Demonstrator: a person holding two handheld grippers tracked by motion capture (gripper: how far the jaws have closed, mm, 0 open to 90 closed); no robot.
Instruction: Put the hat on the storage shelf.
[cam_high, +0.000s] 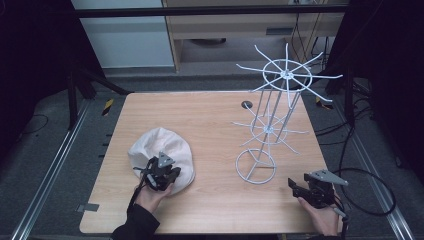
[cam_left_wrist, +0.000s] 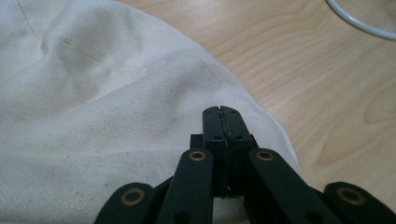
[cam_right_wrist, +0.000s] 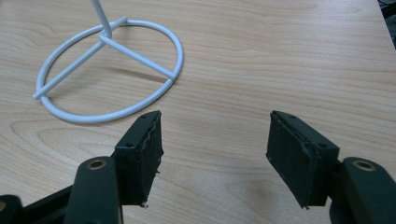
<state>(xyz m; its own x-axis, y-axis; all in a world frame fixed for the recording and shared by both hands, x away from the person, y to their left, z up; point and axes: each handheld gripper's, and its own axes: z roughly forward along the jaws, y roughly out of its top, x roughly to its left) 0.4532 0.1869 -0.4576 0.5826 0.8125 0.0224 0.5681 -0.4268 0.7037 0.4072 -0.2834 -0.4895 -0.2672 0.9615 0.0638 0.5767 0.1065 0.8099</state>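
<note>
Where the person's left hand comes in at 7 o'clock of the high view, the left tongs (cam_high: 161, 172) rest over the near edge of a cream cloth hat (cam_high: 160, 150). In the left gripper view the left tongs (cam_left_wrist: 221, 112) have both black jaws pressed flat together, tips meeting above the fabric; whether any cloth is pinched between them cannot be told.

Right tongs (cam_high: 295, 186): held in the person's right hand at 5 o'clock of the high view, pointing toward 9 o'clock, grey three-cornered plate on top. In the right gripper view the right tongs (cam_right_wrist: 215, 144) stand wide apart with bare wood between the jaws, nothing gripped.

Cloth hat (cam_left_wrist: 93, 107): soft, rumpled, pale canvas weave, lying on the table at 8 o'clock of the table's centre, well apart from the rack.

White wire rack (cam_high: 270, 120): upright, with a ring base (cam_right_wrist: 112, 70) crossed by spokes, a thin stem, a small lower wheel of prongs and a larger upper wheel. It stands at 3 o'clock of the table's centre, near the right tongs but clear of them.

Table (cam_high: 210, 120): light wood grain, with a small dark round grommet (cam_high: 246, 104) at 12 o'clock near its far edge.
</note>
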